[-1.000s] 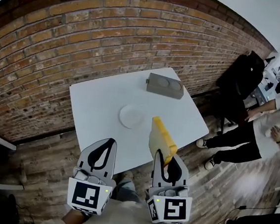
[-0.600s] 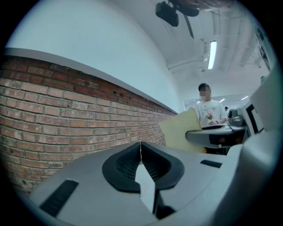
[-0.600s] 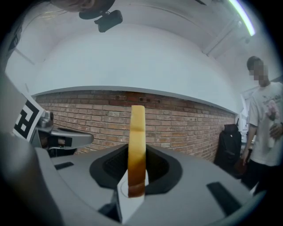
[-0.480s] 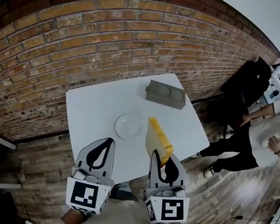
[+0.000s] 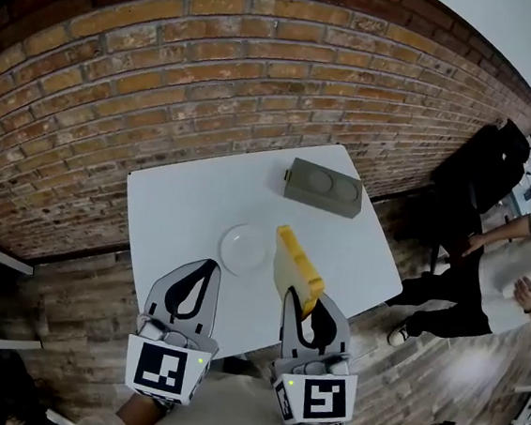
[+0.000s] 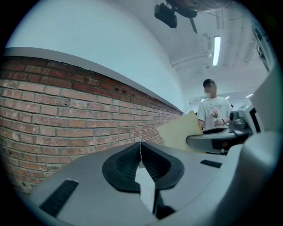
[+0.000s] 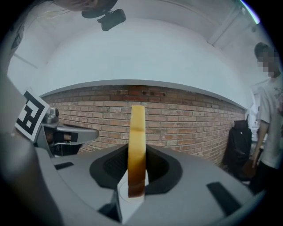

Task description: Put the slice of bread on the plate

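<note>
A yellow slice of bread (image 5: 295, 268) stands on edge, and my right gripper (image 5: 305, 307) is shut on it above the table's near edge. In the right gripper view the slice of bread (image 7: 136, 150) rises upright between the jaws. A small white plate (image 5: 245, 248) lies on the white table (image 5: 181, 207), just left of the bread and ahead of both grippers. My left gripper (image 5: 193, 295) hangs at the table's near edge, shut with nothing in it; the left gripper view shows its pads (image 6: 140, 160) meeting.
A grey toaster (image 5: 323, 188) sits near the table's far right corner. A brick wall (image 5: 168, 65) runs behind the table. A black-covered chair (image 5: 482, 168) and a seated person (image 5: 514, 271) are off to the right. Wooden floor surrounds the table.
Both grippers have moved forward toward the table together, and the bread now hangs nearer the plate. Neither gripper's jaws have changed.
</note>
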The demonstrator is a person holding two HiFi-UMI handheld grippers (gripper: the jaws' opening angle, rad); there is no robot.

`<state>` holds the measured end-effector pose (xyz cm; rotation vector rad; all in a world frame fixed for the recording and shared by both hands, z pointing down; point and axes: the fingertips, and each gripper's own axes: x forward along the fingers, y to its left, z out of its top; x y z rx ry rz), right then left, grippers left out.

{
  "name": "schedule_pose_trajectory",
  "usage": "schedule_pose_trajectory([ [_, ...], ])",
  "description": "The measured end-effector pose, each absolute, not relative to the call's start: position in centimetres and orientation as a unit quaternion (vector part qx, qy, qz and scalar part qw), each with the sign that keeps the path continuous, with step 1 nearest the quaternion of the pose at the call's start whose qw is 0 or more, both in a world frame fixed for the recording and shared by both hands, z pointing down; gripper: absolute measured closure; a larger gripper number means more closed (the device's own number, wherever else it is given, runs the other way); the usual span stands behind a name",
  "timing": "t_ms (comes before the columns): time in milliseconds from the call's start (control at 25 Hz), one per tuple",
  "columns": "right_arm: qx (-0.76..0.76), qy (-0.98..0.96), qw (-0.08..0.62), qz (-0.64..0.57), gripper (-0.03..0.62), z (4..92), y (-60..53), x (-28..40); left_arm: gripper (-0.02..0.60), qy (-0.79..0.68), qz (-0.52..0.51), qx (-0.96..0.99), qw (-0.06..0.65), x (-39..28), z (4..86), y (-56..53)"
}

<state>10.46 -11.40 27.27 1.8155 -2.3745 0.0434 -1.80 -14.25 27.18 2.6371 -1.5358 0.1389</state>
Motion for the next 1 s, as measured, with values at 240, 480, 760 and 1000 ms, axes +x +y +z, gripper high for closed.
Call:
schedule_pose_trajectory([
  [240,0.617,-0.783,0.078,0.021,0.502,27.2,-12.4,10.4,0.568,-0.475,0.05,0.878,0.038,-1.0,26.7,-15.3],
  [480,0.614,-0.785,0.081,0.012,0.503,28.2,-13.5,9.6,0.568,-0.462,0.062,0.884,0.045,-1.2,27.7,-16.0],
  [760,0.605,-0.791,0.083,0.026,0.503,29.7,-14.5,7.9,0.568,-0.462,0.068,0.883,0.052,-2.3,28.6,-16.9],
  [1000,0.6,-0.795,0.085,0.033,0.503,30.6,-15.6,6.9,0.568,-0.458,0.075,0.884,0.054,-2.8,28.9,-17.4],
])
